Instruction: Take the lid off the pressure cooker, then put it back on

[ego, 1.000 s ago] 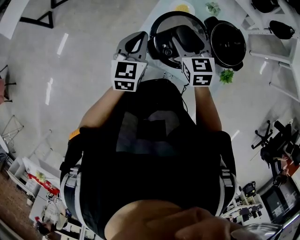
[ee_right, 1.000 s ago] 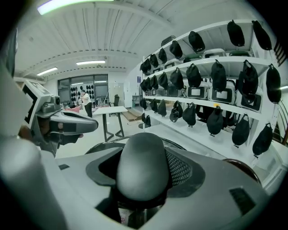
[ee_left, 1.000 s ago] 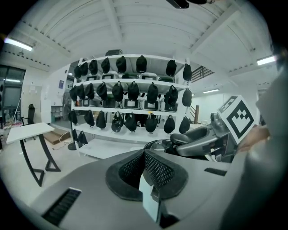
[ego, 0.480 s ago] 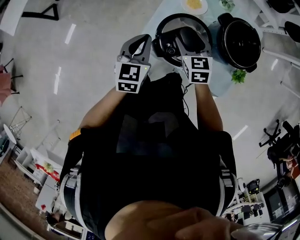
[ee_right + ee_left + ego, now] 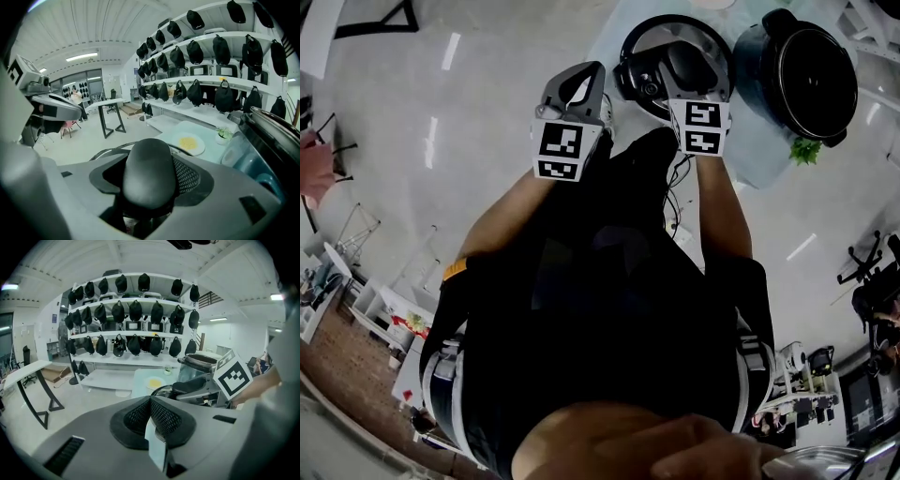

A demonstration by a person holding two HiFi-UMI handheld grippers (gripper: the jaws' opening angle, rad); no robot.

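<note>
**Lid (image 5: 661,37) off the cooker, carried by its handle**

Position: lid is clear of the cooker (image 5: 811,75) and not touching it. It hangs just beside the open pot, on the side nearer the person, about over the near edge of the surface (image 5: 764,155). Cooker stands open, dark inside, rim bare.

Right gripper (image 5: 686,80): jaws closed hard on the lid's black handle (image 5: 149,168), which fills the gap between the pads. The whole weight of the lid hangs from this one hold.

Left gripper (image 5: 150,413): jaws pressed together, mesh pads touching, nothing held. It hovers beyond the lid, on the side away from the cooker.

Other items: a plate (image 5: 189,143) with something yellow sits on the surface behind the lid. A small plant (image 5: 806,148) sits close to the cooker's near side.

Handling, as judgement:
- Lid looks rigid, with a metal rim and bulky centre fittings, so probably fairly heavy for a single pinch.
- Rim looks smooth and would likely slip, so the handle is the only sound place to grip.
- Handle is rounded, so the lid may rock or tip if swung fast.
- Refitting likely calls for a level lid, centred over the pot, lowered flat, then turned to seat.
- Free gripper could steady the rim.

Stage: removal done, replacement not yet begun.
</note>
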